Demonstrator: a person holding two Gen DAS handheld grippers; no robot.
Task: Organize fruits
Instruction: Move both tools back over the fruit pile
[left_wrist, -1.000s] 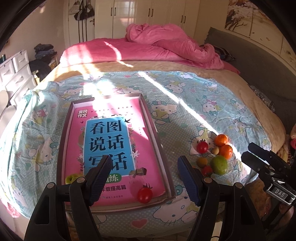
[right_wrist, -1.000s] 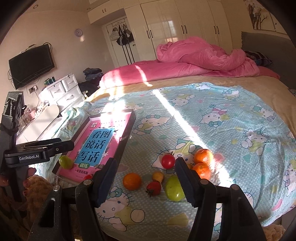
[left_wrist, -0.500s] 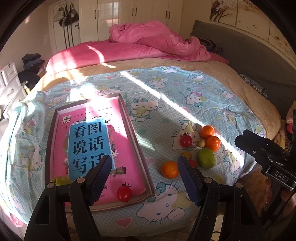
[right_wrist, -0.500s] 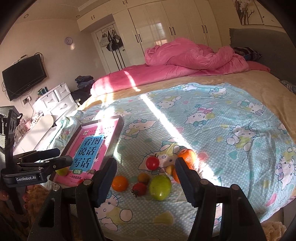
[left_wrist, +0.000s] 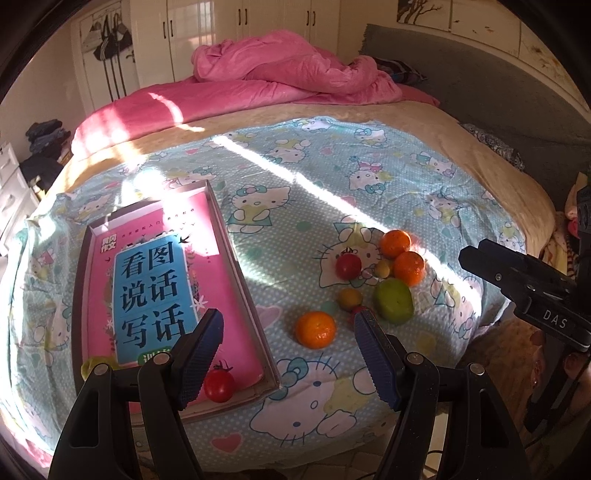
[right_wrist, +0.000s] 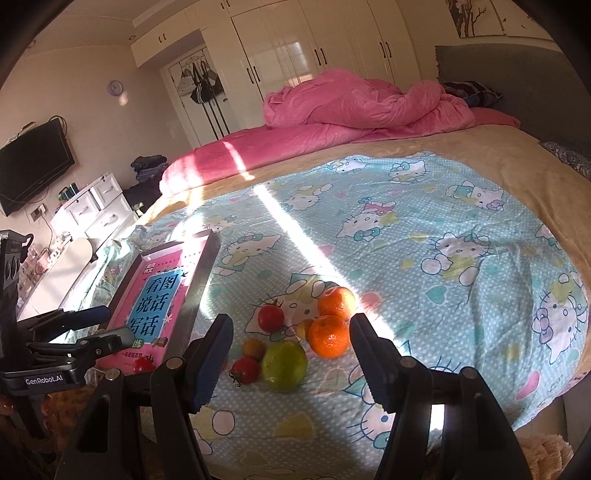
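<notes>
A shallow tray (left_wrist: 236, 266) lined with a pink book lies on the bed at left, holding a tomato (left_wrist: 219, 386) and a green fruit (left_wrist: 90, 363) half hidden behind my left finger. One orange (left_wrist: 316, 329) sits alone on the blanket. Right of it is a pile with a tomato (left_wrist: 348, 266), two oranges (left_wrist: 396, 243), a large green fruit (left_wrist: 393, 301) and small fruits. My left gripper (left_wrist: 288, 321) hovers open over the tray's near corner and the lone orange. My right gripper (right_wrist: 291, 321) hovers open over the pile (right_wrist: 284, 365), holding nothing.
A crumpled pink duvet (left_wrist: 295, 66) lies at the far end of the bed. White drawers (right_wrist: 96, 206) and a wall television (right_wrist: 33, 162) stand at left. The blanket's near edge (left_wrist: 295, 454) drops to the floor. A hand (right_wrist: 7, 402) holds the left gripper (right_wrist: 107, 325).
Both grippers drifted sideways and rolled a little. In the left view the tray slid left and the lone orange appeared between the fingers. In the right view that orange went behind the left finger.
</notes>
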